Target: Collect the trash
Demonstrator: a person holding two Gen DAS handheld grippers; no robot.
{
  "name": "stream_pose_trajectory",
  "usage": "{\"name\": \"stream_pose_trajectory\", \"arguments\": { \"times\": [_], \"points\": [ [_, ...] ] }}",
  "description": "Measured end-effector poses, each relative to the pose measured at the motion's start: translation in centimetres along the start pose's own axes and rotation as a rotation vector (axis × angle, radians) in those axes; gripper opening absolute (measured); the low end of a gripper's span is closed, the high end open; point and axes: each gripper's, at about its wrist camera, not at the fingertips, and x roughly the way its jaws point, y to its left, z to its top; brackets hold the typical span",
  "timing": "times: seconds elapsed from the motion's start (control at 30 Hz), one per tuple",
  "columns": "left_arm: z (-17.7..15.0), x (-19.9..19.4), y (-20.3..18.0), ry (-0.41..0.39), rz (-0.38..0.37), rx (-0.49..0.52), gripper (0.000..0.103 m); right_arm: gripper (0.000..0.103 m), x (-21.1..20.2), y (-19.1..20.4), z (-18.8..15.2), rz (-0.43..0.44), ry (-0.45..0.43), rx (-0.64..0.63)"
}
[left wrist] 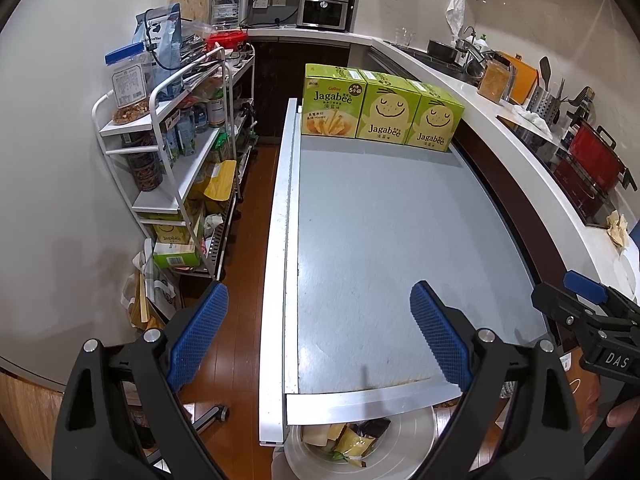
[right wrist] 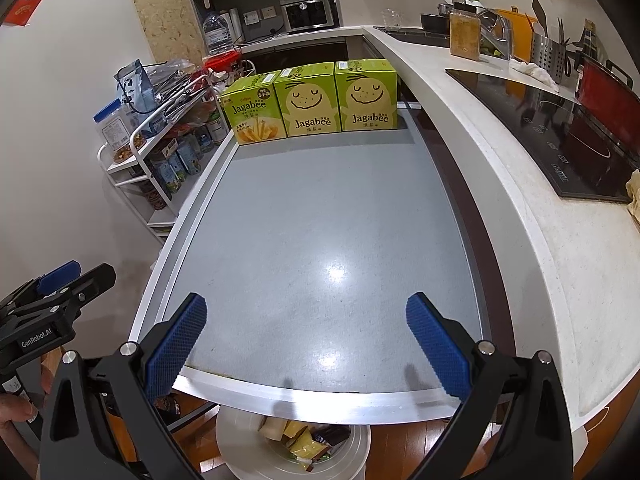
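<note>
A white round bin (left wrist: 408, 440) stands on the floor below the table's near edge, with several wrappers (left wrist: 348, 440) inside; it also shows in the right wrist view (right wrist: 248, 452), wrappers (right wrist: 304, 440) inside. My left gripper (left wrist: 318, 332) is open and empty above the near left part of the grey table (left wrist: 380, 240). My right gripper (right wrist: 306, 344) is open and empty above the table's near edge (right wrist: 320, 400). The right gripper shows at the right of the left wrist view (left wrist: 592, 308), and the left gripper at the left of the right wrist view (right wrist: 60, 280).
Three green Jagabee boxes (left wrist: 380, 108) stand in a row at the table's far end (right wrist: 316, 100). A white shelf cart (left wrist: 172, 152) full of goods is on the left. A white counter (right wrist: 520, 160) with a cooktop (right wrist: 560, 128) runs along the right.
</note>
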Motion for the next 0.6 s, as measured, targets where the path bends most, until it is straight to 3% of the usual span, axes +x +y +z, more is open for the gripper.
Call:
{"name": "stream_pose_trajectory", "arguments": {
  "times": [0.6],
  "points": [
    [0.58,0.19,-0.10,-0.005,0.002,0.003,0.094,0.098,0.47,-0.09,0.90,-0.006,0.002,0.008]
  ]
}}
